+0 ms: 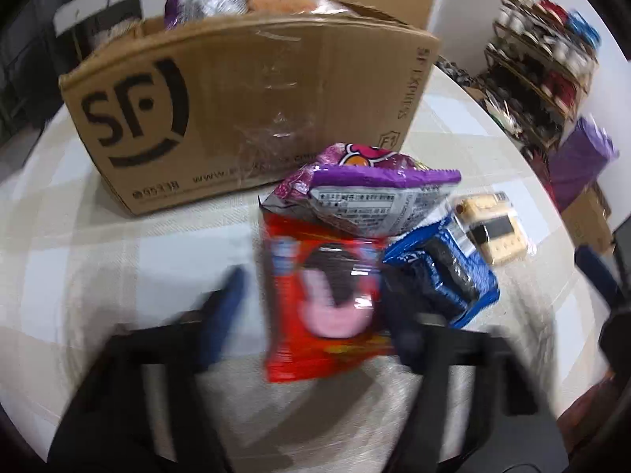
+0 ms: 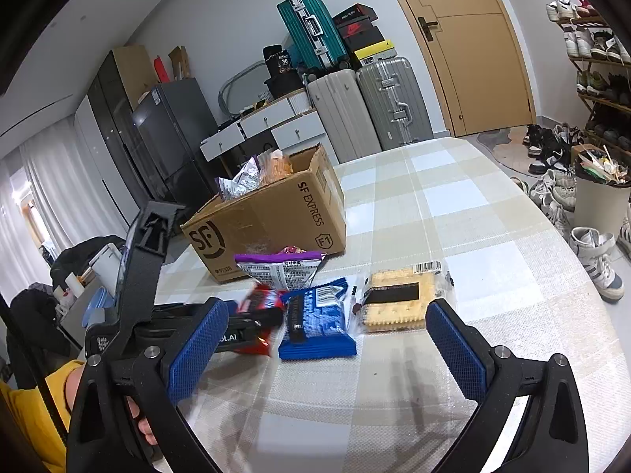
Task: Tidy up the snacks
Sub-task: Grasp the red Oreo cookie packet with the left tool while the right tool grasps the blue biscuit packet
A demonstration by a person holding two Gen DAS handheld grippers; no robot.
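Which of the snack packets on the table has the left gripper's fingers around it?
The red foil snack packet. It lies between the left gripper fingers, while the purple packet, blue packet and clear-wrapped cracker pack lie beyond.

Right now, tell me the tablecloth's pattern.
The tablecloth is a beige, white and pale-green check, clearest in the right wrist view.

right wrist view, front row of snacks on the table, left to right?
Red packet → blue packet → cracker pack. The purple bag sits behind, overlapping the first two, so it is left out.
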